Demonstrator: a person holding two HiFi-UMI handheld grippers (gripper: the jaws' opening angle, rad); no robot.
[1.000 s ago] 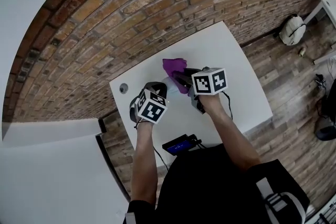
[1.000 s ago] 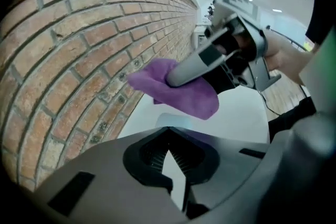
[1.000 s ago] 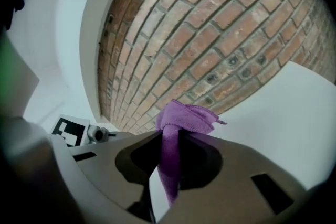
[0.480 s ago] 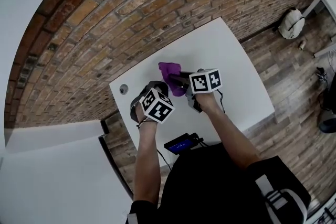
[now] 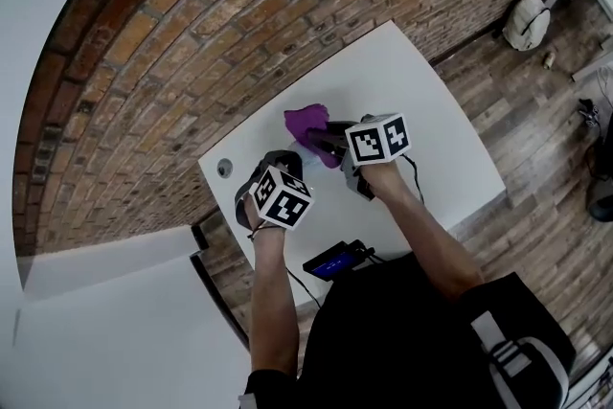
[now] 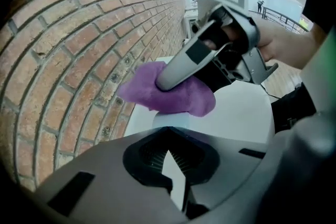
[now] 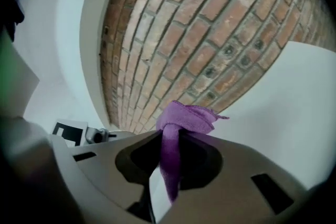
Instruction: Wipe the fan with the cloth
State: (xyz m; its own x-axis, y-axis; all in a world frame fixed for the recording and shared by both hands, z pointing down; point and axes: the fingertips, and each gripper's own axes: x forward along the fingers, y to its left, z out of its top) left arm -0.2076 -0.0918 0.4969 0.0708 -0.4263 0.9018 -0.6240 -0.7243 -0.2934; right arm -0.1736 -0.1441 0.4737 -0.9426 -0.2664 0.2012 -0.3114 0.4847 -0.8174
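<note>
The job is split between 2 hands. The left tongs (image 6: 169, 139) point steeply down at the white surface (image 5: 421, 101) and are clenched. A thin pale strip shows between their pads and runs up into a pale rounded body just beyond the tips. I judge this to be the fan (image 6: 173, 119), pinned so that it cannot slide or tip under the wiping. Only a small part of it shows, so I cannot tell its shape or which part is gripped.

The right tongs (image 7: 169, 136) come in nearly level from the other side and are clamped on the purple cloth (image 7: 186, 115). 1 fold hangs down between the pads, and the rest bunches ahead of the tips as a soft pad. Holding it bunched puts cloth, not hard plastic, against the fan.

In the left gripper view the cloth lies on top of the pale body, directly above the left tongs, so it is in contact or very close to it. All this happens near the edge of the surface by the brick wall (image 5: 192, 34).

I judge that wiping is under way on the upper part, with the lower part, hidden by the left tongs, yet to be reached.
</note>
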